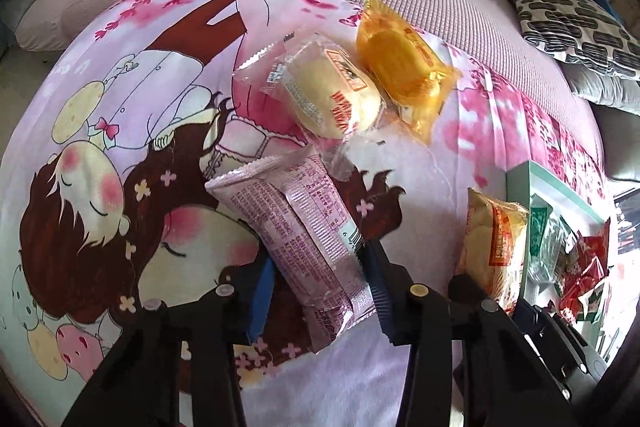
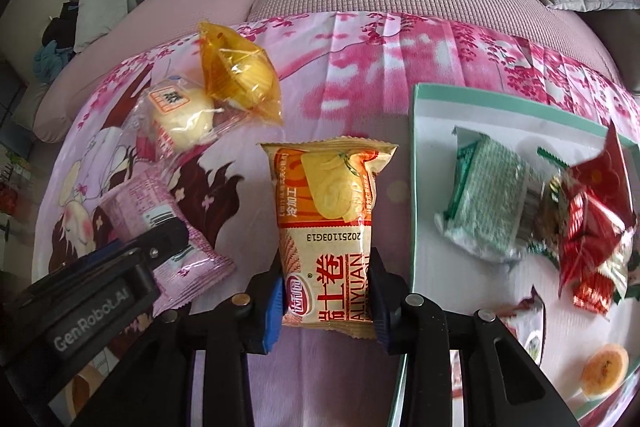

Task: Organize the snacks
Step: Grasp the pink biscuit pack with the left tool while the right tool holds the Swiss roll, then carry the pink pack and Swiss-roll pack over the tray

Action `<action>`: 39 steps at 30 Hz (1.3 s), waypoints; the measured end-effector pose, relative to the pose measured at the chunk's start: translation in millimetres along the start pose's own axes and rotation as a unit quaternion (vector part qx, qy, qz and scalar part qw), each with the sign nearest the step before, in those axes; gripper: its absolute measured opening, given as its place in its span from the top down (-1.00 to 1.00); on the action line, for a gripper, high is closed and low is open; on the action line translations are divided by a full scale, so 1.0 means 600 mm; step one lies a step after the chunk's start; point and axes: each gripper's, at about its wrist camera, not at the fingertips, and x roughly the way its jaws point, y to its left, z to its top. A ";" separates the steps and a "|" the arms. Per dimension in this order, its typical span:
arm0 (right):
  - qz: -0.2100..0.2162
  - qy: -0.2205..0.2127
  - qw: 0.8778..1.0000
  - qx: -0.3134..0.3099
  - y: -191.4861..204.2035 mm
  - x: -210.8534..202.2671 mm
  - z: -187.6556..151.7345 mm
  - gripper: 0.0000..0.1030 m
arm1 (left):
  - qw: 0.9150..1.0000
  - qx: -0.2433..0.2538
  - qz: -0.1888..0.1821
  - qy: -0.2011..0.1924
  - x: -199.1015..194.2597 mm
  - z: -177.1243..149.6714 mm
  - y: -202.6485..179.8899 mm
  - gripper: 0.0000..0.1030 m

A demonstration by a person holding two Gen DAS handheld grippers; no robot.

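Just left of the tray (image 2: 416, 187), the right gripper (image 2: 326, 303) clamps the orange packet (image 2: 332, 227) lengthwise, while the left gripper (image 1: 320, 291) clamps the pink packet (image 1: 296, 227).

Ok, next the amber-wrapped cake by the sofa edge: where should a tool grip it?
Take the amber-wrapped cake across its domed middle, coming from above; the flat crimped wrapper ends give little purchase. Approach from its free right side, since the pale bun packet touches its left.

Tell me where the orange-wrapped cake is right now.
The orange-wrapped cake lies on the printed blanket, toward the sofa cushions, touching the clear-wrapped bun; in the right wrist view it is upper left, well clear of both grippers.
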 end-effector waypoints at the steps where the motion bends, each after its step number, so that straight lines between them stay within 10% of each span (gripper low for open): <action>1: 0.001 0.000 1.000 0.000 -0.001 -0.004 -0.004 0.27 | 1.000 0.002 -0.007 0.004 -0.005 -0.005 0.001 0.14; 39: 0.031 -0.087 0.993 0.069 -0.097 -0.165 -0.051 0.28 | 0.993 0.047 -0.082 -0.066 -0.132 -0.032 -0.060 0.25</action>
